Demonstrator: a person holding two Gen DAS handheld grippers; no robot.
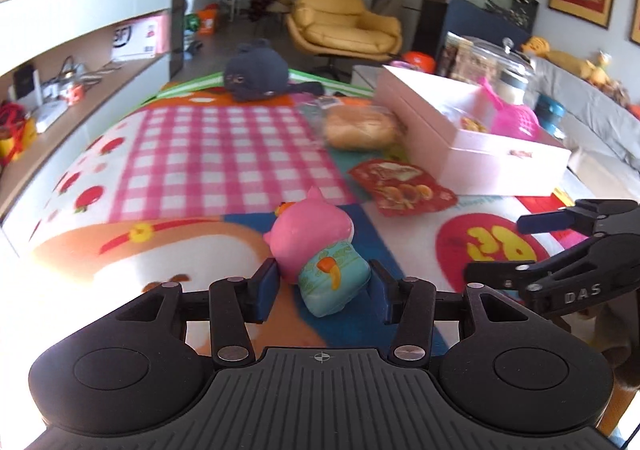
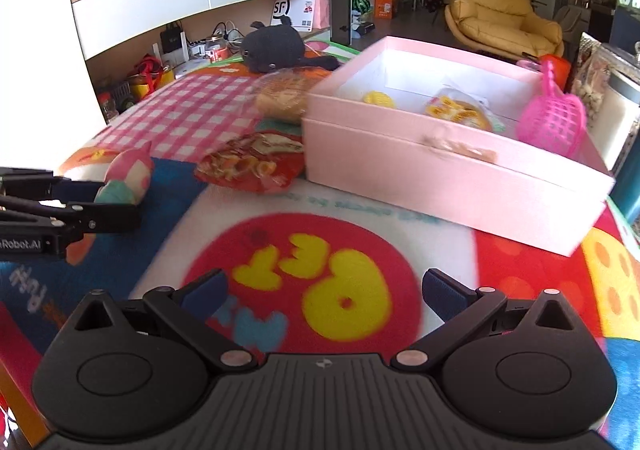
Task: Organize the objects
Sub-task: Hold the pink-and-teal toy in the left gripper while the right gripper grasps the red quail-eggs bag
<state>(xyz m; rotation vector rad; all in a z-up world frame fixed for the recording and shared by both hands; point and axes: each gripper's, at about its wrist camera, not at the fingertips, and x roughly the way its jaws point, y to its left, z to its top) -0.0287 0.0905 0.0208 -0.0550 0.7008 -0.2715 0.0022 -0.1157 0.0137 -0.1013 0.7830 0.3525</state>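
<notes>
Left wrist view: the left hand-held gripper (image 1: 324, 284) is clamped on a small pink toy (image 1: 316, 250), a squat animal figure with a pale blue lower half, its blue pads pressing either side of that blue part. The toy sits between the fingers above a bright play mat (image 1: 180, 154) patterned with pink checks and a red circle with yellow letters. The landmark here is an open pink box (image 2: 440, 166) resting on the mat. The toy is well to the left of the box and nearer the camera. Just beside the box's near left corner lies a red snack packet (image 2: 250, 166), and behind that, touching the box's left side, a wrapped bread bun (image 2: 282, 96). A dark plush cat (image 2: 276, 46) lies beyond the bun. Inside the box are a small yellow item and a yellow packet; a pink plastic scoop (image 2: 554, 118) leans at its far right edge. In the right wrist view, the right hand-held gripper (image 2: 324, 296) hangs in front of the box with its fingers apart and nothing between them. The toy looks light, rounded and squashy, so it probably yields under pressure and could slip out; the broad blue base, where it is gripped, seems the steadiest hold.
</notes>
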